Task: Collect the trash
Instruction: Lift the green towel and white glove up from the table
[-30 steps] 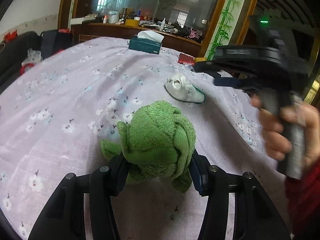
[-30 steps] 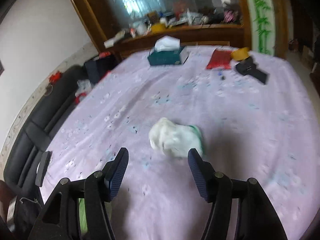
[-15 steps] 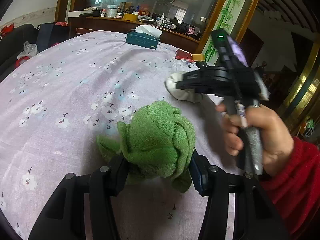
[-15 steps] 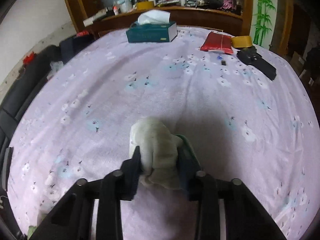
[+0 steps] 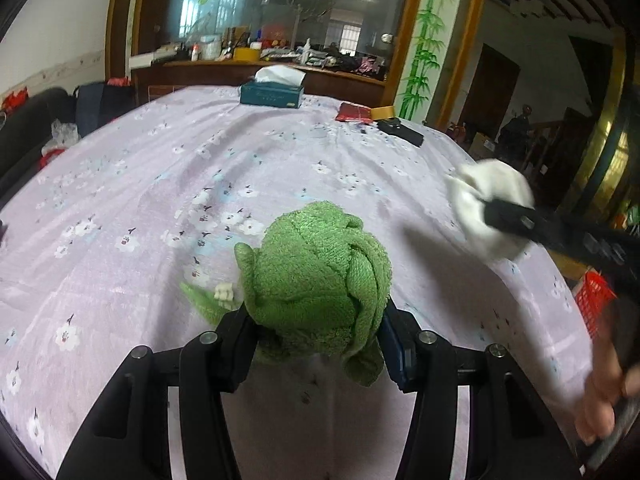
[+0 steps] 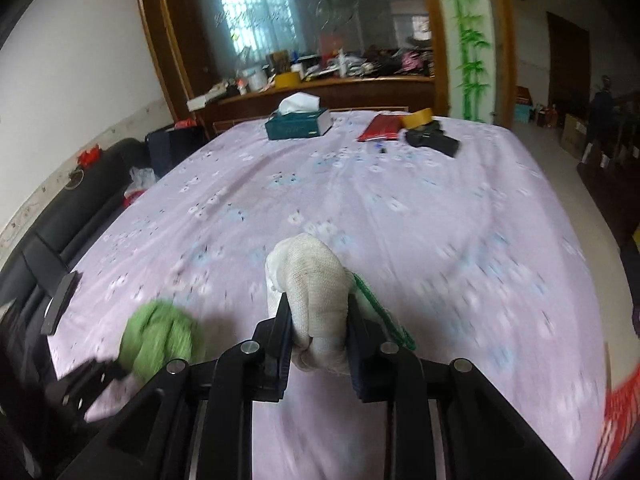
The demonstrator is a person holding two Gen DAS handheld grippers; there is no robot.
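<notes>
My right gripper point(image 6: 318, 330) pinches the white cloth wad point(image 6: 312, 292); its jaws have just been closing on it. The wad sits between the pads, its long axis running forward along the fingers, rounded end away from me, above the lilac tablecloth point(image 6: 400, 208). My left gripper point(image 5: 316, 334) clamps the green towel ball point(image 5: 316, 276), which bulges forward past the fingertips, too round to show an axis.

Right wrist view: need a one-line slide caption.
Right gripper clamps a balled white cloth above the floral purple tablecloth, green towel ball at lower left.
</notes>
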